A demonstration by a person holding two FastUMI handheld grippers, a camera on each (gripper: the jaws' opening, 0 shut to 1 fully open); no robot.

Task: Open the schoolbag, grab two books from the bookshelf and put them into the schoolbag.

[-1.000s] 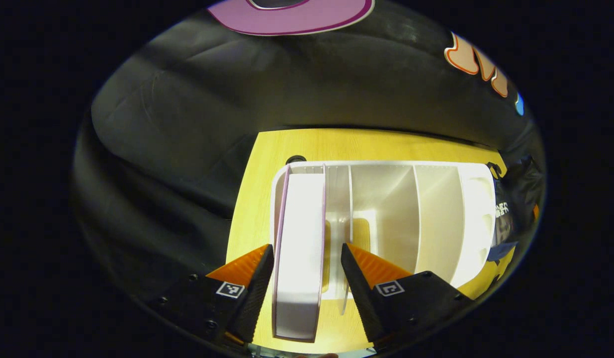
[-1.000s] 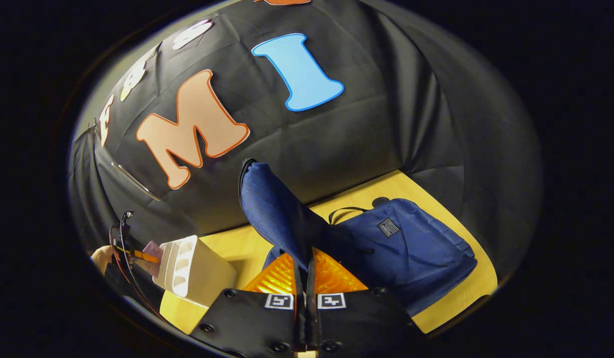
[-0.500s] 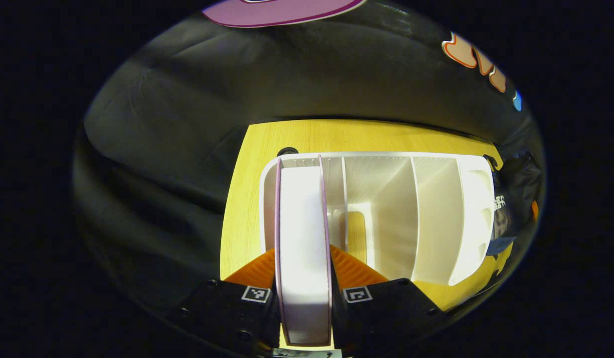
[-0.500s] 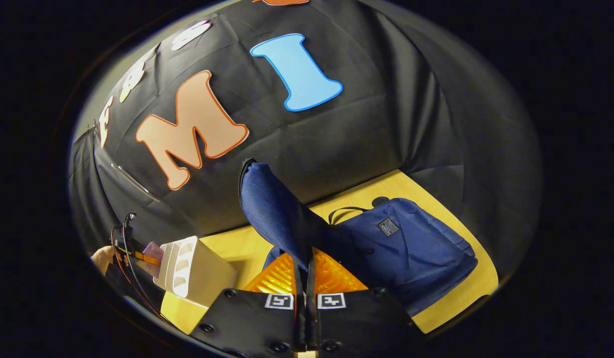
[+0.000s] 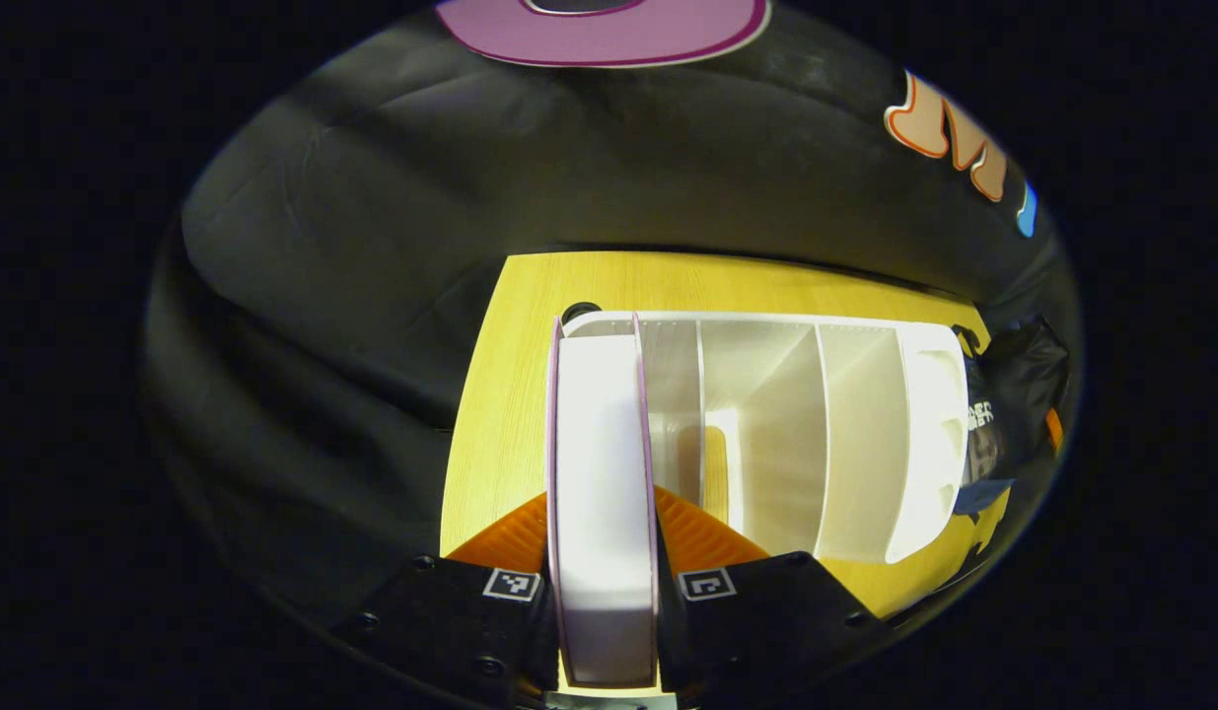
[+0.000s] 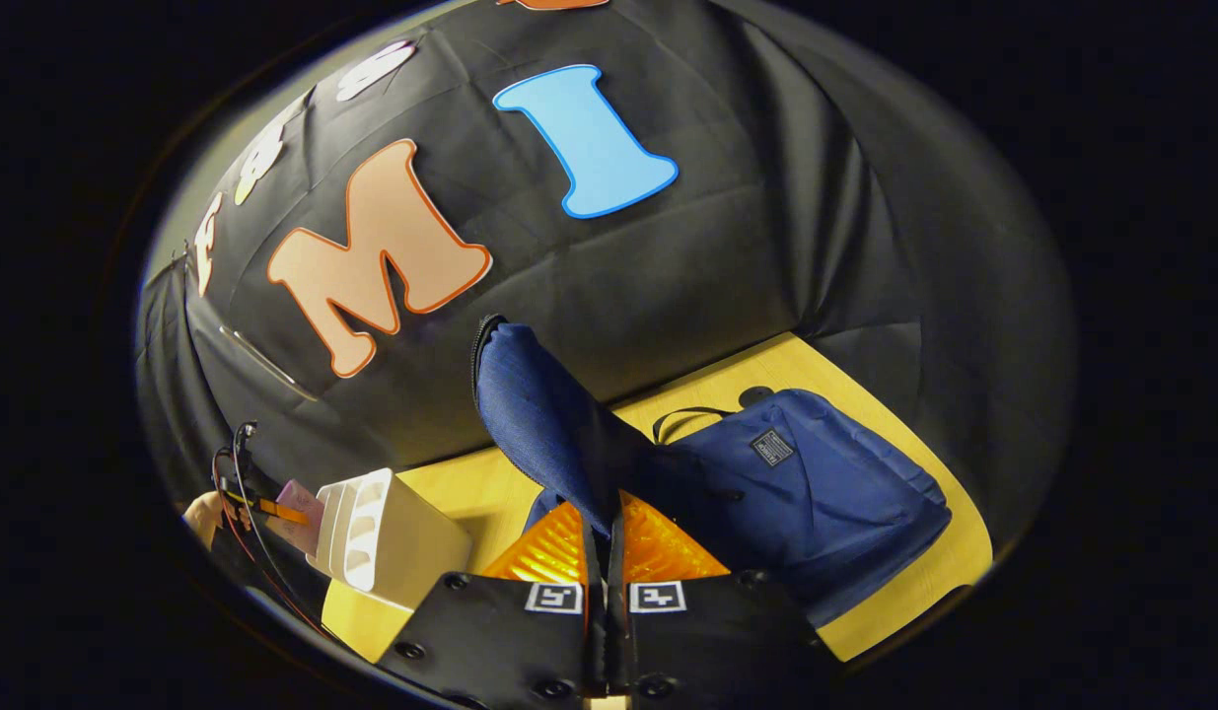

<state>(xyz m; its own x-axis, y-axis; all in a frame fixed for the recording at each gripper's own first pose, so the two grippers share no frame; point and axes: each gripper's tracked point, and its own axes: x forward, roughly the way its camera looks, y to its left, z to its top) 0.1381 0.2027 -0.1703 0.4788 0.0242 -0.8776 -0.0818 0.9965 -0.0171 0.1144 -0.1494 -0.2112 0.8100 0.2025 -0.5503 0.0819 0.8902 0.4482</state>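
Book (image 5: 602,493) between left tool (image 5: 603,537) fingers

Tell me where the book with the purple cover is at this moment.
In the left gripper view the book stands upright in the end slot of the white bookshelf, clamped by the left gripper. The right gripper view shows it beyond the bookshelf's far end.

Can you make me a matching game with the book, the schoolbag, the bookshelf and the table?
Things:
1. book
2. schoolbag
3. bookshelf
4. table

States:
A. flap lifted by the right hand-held gripper
B. yellow wood, carries everything
C. clamped in the left hand-held gripper
D. white, with its other slots bare

Pairs: 1-C, 2-A, 3-D, 4-B
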